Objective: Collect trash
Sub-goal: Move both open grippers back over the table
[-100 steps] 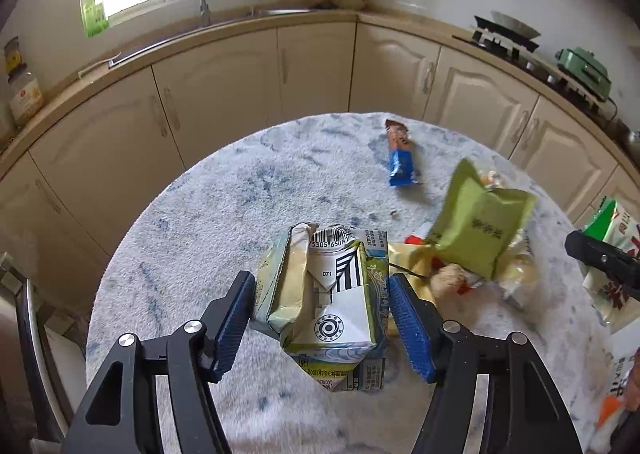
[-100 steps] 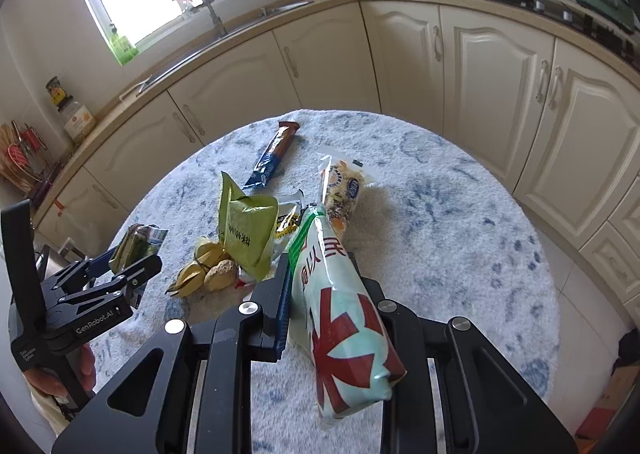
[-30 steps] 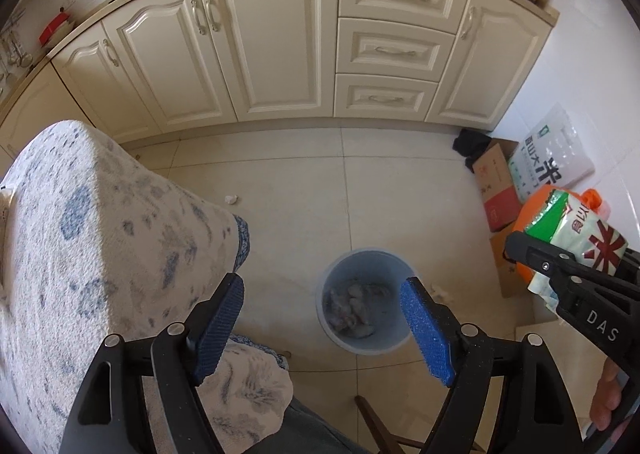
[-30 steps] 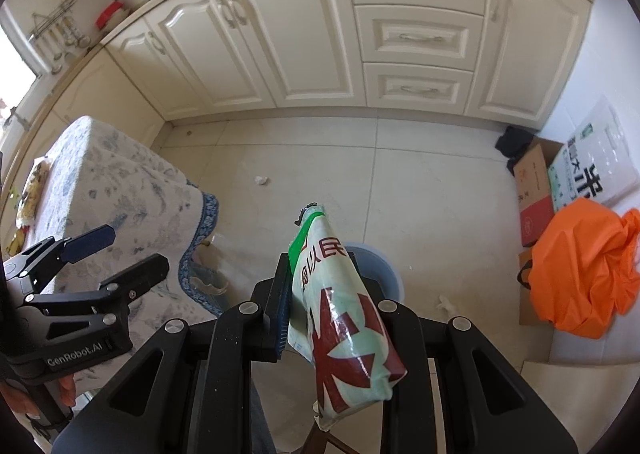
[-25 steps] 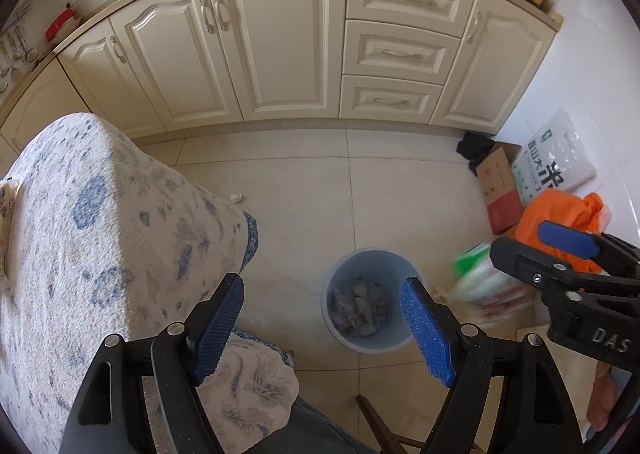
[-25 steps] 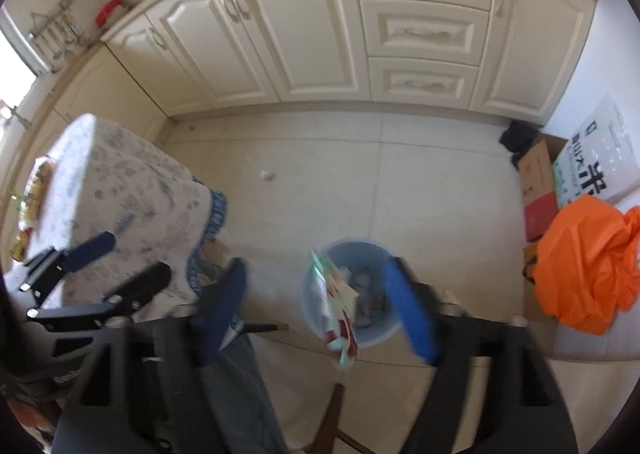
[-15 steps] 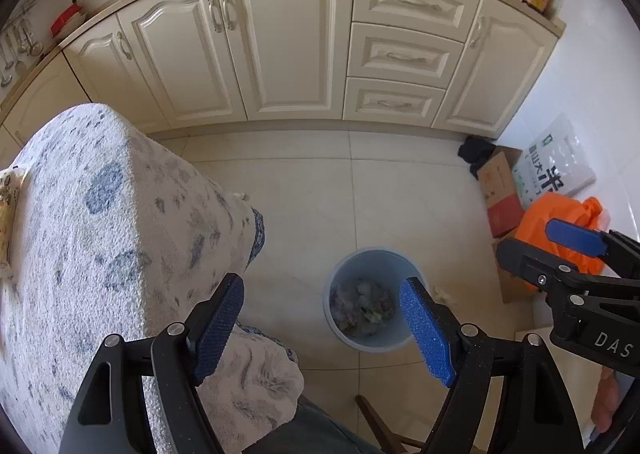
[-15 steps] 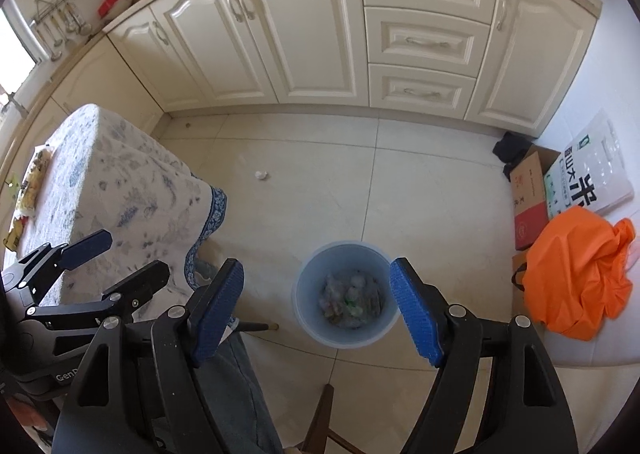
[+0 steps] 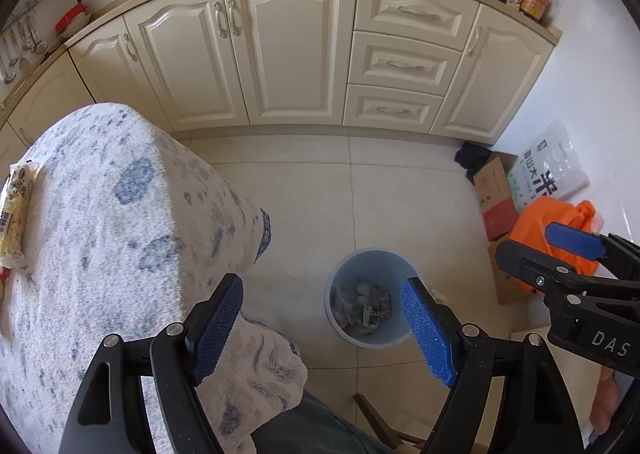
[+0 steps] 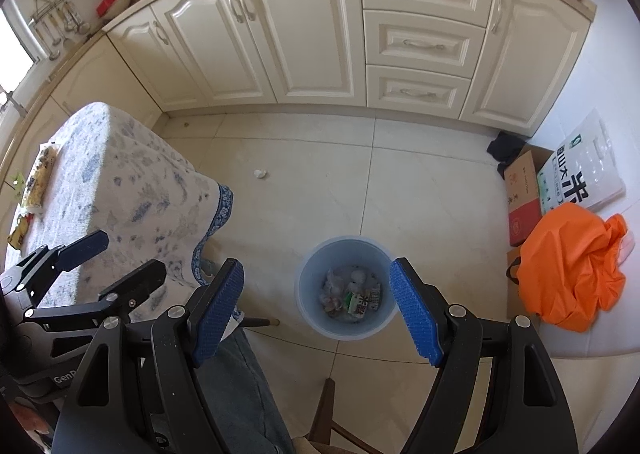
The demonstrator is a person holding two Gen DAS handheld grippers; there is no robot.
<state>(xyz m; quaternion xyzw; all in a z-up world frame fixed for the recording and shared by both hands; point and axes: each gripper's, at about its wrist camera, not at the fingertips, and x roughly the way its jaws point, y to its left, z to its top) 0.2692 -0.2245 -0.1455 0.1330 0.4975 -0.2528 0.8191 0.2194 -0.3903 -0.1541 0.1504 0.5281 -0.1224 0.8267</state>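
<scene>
Pale floor tiles (image 10: 304, 189) are seen around a blue bin (image 10: 316, 318) holding crumpled wrappers (image 10: 352, 296), low in frame; both grippers (image 9: 322, 328) (image 10: 316, 312) are spread apart, empty.

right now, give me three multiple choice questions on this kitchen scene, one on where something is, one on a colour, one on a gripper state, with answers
1. Where does the bin stand?
A. on the table
B. on the floor tiles
C. on the counter

2. What colour is the crumpled bag right of the bin?
A. orange
B. green
C. black

3. How is the right gripper?
A. shut on a packet
B. shut on nothing
C. open and empty

Answers:
1 B, the bin sits on the pale tiles past the table's hanging cloth.
2 A, the bag is bright orange, beside the cardboard box.
3 C, its blue pads stand wide apart with only the bin visible between them; its jaws have just been opening.
</scene>
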